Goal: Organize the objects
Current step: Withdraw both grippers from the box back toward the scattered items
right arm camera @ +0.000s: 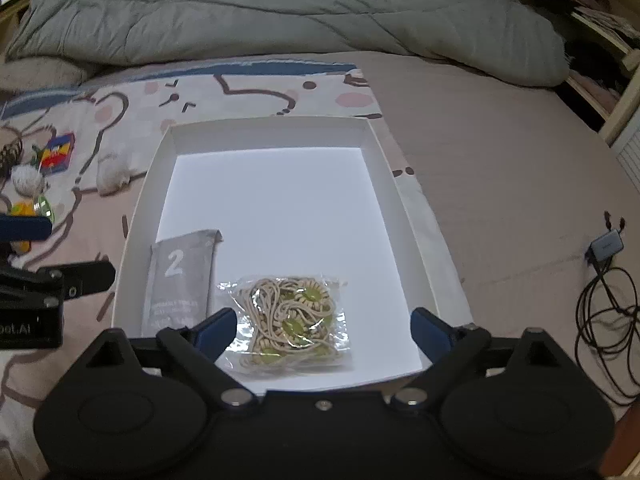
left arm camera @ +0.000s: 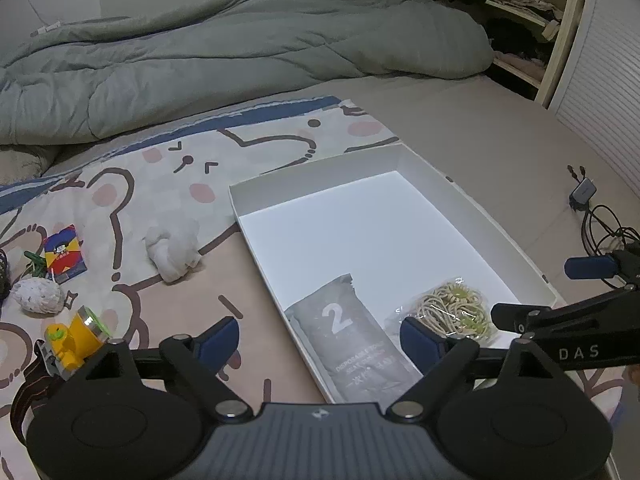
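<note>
Spread across the bed, a cartoon-bear sheet (left arm camera: 168, 168) carries everything here, with a rumpled grey-green duvet (left arm camera: 224, 48) heaped along the far side. On the sheet sits a shallow white box (right arm camera: 138, 216), open at the top, and two things lie flat in its near end: a grey packet (right arm camera: 180, 280) printed with a large "2", against the box's left wall, and a clear bag of beige cord with green discs (right arm camera: 290, 320) just beside it to the right. The right gripper (right arm camera: 320, 332) hangs above that bag with its jaws spread wide; the bag lies between and below the blue fingertips (right arm camera: 218, 330), and neither pad presses on it. The left gripper (left arm camera: 320, 340) stands open too, poised over the near left corner of the box, so that the grey packet lies between its fingers with nothing gripped. Off to the left, outside the box, more items wait on the sheet: a rolled white cloth (left arm camera: 172, 252), a small colourful card box (left arm camera: 64, 254), a white speckled ball (left arm camera: 38, 296) and a yellow toy (left arm camera: 74, 340) close to the left gripper's outer finger. A dark cable with a small adapter (right arm camera: 606, 246) lies on the bare mattress to the right, well apart from the box.
</note>
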Demonstrator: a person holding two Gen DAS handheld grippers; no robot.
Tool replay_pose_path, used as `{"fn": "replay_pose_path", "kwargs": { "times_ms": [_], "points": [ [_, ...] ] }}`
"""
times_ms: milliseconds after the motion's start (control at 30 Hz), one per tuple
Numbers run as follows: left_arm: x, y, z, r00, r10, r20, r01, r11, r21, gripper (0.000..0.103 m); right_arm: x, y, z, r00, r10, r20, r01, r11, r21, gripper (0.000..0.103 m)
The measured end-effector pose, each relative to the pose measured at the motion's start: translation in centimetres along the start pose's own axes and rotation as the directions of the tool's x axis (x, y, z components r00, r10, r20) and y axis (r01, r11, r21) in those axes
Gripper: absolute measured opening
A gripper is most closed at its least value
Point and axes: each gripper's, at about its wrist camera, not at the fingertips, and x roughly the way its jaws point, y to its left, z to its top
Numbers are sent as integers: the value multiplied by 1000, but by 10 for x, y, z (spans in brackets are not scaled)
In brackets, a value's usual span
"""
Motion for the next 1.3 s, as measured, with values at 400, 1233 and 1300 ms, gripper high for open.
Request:
{"fn": "replay_pose_path", "kwargs": {
  "times_ms": [400,1233,1300],
  "points": [
    [-4,6,-2,999,48,10,-48,999,-16,102,-6,-3,-5,1000,14,26,-15,999,33,103],
    [-25,58,-10,991,134,15,-132,986,-101,103,-15,23,8,995,5,97,-12,997,73,103],
    [-28,67,-11,989,148,15,-145,982,-118,103,-16,32,11,995,14,100,-20,998,63,103]
  ]
}}
